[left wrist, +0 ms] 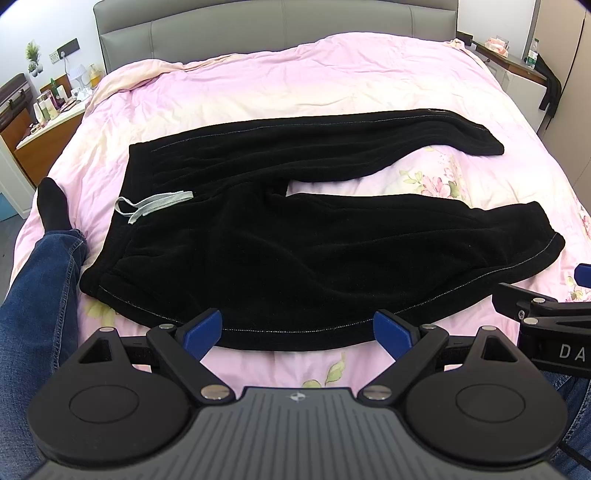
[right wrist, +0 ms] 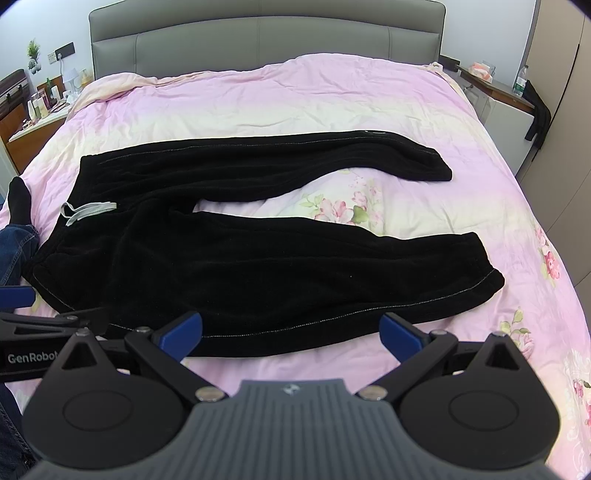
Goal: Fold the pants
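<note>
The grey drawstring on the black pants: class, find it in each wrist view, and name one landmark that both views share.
Left wrist view: the grey drawstring lies left of centre, at the waistband end of the black pants.
Right wrist view: the drawstring sits far left, at mid-height.
Shared landmark: the grey headboard across the top of both.

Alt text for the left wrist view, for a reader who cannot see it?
Black pants lie flat and unfolded across a pink bed, waistband left, legs apart. The open left gripper hovers at their near edge, holding nothing; the right gripper shows at the right.
</note>
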Tool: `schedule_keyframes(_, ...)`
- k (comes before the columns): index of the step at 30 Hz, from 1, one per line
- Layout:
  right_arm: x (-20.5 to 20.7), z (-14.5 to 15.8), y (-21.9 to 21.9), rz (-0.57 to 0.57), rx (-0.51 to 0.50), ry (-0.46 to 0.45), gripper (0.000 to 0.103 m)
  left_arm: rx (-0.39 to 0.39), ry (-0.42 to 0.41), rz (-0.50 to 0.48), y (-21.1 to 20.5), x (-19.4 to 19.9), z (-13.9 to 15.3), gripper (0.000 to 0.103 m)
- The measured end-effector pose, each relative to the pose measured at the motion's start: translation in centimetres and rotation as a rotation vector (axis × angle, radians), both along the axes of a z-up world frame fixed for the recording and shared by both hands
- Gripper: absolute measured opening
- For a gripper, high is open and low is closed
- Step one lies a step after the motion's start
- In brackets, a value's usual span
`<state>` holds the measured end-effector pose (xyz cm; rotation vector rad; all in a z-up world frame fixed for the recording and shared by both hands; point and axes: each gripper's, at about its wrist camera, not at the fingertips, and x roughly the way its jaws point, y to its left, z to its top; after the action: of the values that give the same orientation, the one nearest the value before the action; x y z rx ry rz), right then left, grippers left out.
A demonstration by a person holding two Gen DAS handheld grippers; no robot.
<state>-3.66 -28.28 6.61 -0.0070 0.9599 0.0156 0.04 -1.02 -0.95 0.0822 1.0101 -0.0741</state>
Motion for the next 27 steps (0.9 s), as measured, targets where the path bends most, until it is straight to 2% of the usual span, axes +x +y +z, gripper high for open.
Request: schedule_keyframes(27,0.21,-0.26,-0.07,0.005,0.001,0.002,0.098,-0.006,0.009,-0.005,-0.22,-0.05,-0.34,0.103)
